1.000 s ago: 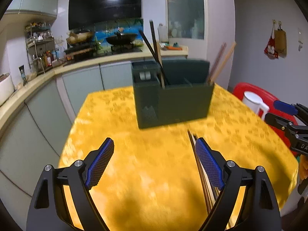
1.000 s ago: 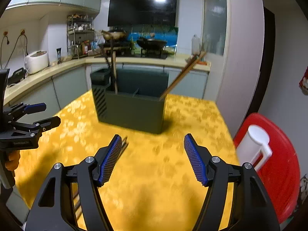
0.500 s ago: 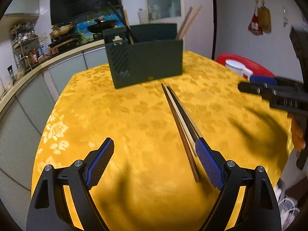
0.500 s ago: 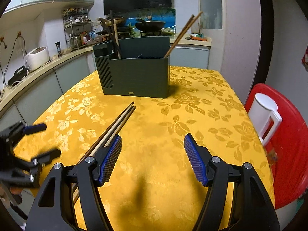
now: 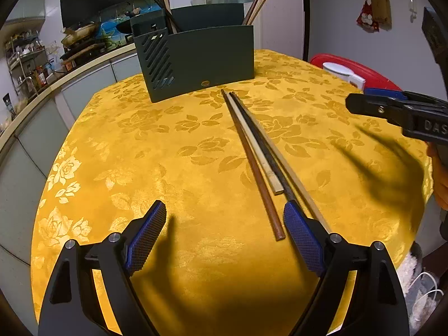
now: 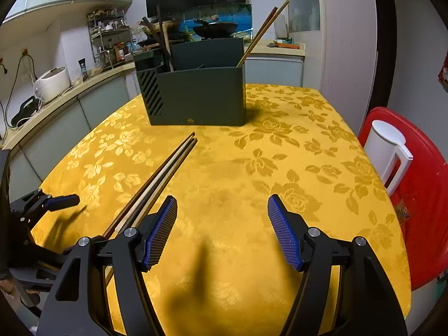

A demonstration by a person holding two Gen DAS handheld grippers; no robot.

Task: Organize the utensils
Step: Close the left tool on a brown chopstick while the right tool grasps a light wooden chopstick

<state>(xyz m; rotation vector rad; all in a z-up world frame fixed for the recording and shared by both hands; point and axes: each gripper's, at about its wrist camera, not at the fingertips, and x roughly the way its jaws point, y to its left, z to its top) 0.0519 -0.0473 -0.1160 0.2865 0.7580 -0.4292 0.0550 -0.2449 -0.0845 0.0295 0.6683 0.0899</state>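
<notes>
Four loose chopsticks (image 5: 256, 151) lie side by side in a tight bundle on the table, their far tips just short of the dark green utensil holder (image 5: 196, 58) and their near ends running back toward the grippers. Counted in the left wrist view they are one reddish-brown, one pale, one black and one light wooden stick. The left gripper (image 5: 224, 232) hangs over the cloth with its jaws wide apart and nothing between them; the bundle's near ends lie just beside its right-hand pad, the brown stick ending just inside that pad and the black and light ones passing under it. The right gripper (image 6: 222, 229) also stands apart and empty, on the far side of the bundle from the left gripper, so the sticks pass beside its left-hand pad.

The holder stands upright at the far part of the table, well beyond the bundle. More chopsticks lean out of it: two at its right end and what look like three or four at its left, though these overlap too much to count surely.

The table wears a yellow floral tablecloth (image 6: 280, 168). To the right of the holder a white jug (image 6: 387, 154) rests on a red stool (image 6: 420, 224). Behind the holder run a kitchen counter (image 6: 70, 95), a wok (image 6: 215, 28) and a rice cooker (image 6: 51, 82).
</notes>
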